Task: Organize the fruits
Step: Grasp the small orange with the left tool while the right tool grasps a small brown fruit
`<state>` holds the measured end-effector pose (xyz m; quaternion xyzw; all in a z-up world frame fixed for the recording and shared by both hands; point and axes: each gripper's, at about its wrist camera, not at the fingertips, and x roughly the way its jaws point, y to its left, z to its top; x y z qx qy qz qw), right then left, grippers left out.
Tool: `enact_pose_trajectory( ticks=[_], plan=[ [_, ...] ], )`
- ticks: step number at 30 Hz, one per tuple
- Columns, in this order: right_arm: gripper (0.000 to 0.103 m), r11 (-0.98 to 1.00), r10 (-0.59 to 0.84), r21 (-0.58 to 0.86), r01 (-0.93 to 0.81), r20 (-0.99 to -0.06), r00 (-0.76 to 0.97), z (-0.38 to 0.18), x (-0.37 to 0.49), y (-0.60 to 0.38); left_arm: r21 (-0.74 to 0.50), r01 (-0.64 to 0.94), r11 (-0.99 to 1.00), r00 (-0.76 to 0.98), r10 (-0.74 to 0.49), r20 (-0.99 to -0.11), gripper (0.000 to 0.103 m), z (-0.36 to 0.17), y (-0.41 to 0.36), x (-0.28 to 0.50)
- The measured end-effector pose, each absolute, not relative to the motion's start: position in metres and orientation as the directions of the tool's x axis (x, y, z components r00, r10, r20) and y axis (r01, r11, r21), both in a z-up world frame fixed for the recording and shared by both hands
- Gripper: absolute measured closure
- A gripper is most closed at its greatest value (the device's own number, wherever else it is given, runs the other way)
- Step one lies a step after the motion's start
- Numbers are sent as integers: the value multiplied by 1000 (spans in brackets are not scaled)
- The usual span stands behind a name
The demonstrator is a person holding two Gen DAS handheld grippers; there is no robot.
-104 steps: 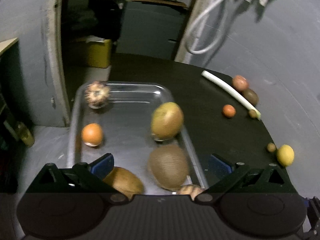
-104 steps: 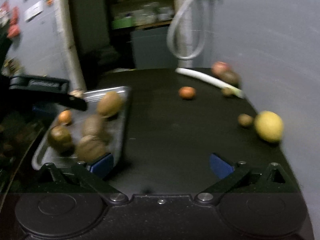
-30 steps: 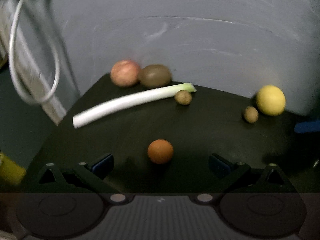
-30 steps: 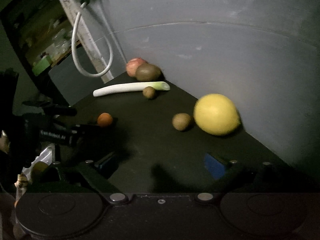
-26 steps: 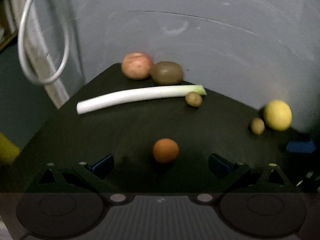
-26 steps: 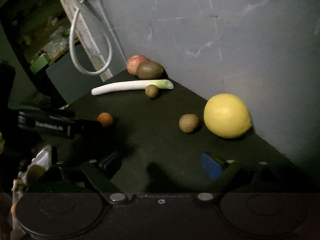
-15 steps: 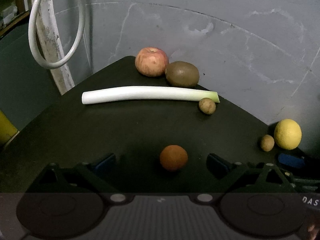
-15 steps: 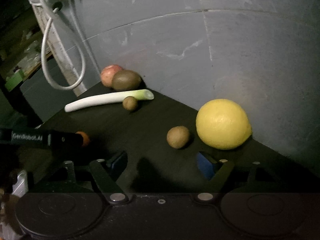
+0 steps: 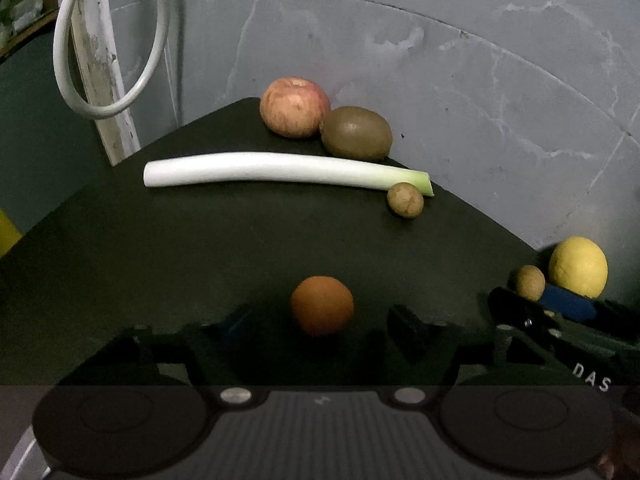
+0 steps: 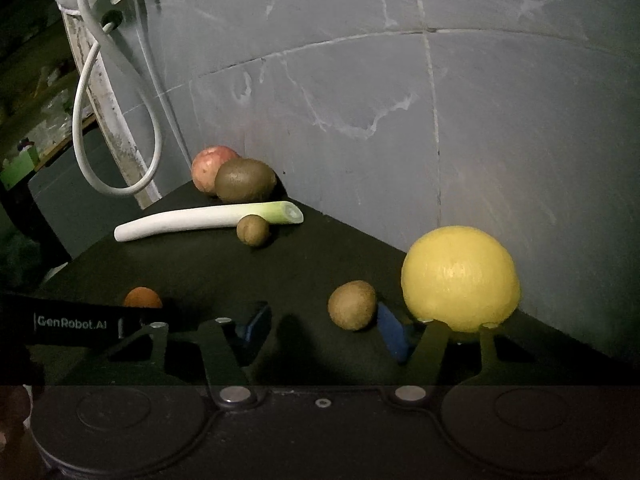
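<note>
Left tongs (image 9: 320,322) closing, flank orange fruit (image 9: 322,305), untouched.

There is one apple (image 9: 295,107), one kiwi (image 9: 356,133), one leek (image 9: 280,170), one orange (image 9: 322,306) and one lemon (image 10: 460,280). There are two small brown round fruits (image 10: 352,305). Two claws (image 9: 322,322) show.

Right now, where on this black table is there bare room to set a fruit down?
The widest bare patch of the black table lies between the leek and the orange fruit. Another runs from the small brown fruit by the leek tip toward the yellow citrus. It is crowded at the far corner, where the apple and kiwi sit against the wall.
</note>
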<state>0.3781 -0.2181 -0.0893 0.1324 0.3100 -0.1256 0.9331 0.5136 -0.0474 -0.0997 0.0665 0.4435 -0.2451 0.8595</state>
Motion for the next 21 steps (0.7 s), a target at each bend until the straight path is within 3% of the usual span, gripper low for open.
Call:
enact_pose_trajectory(
  ticks=[5,14,15,21],
  plan=[
    [47,937,-156,161,312,-606,780,-90,383,-219,-114,466,878,498,-366,-786,34,-100,-48,515],
    [69,954,-147,124,273,-603,784,-91,386,-213,-120,458,881,506,-369,-779,56,-99,-54,515],
    [74,956,-143,120,266,-603,785,-91,386,-213,-119,454,883,510,-367,-778,62,-99,-54,515],
    [75,967,-109,115,226,-614,782,-90,384,-211,-139,425,895,508,-362,-782,67,-97,-58,513]
  ],
)
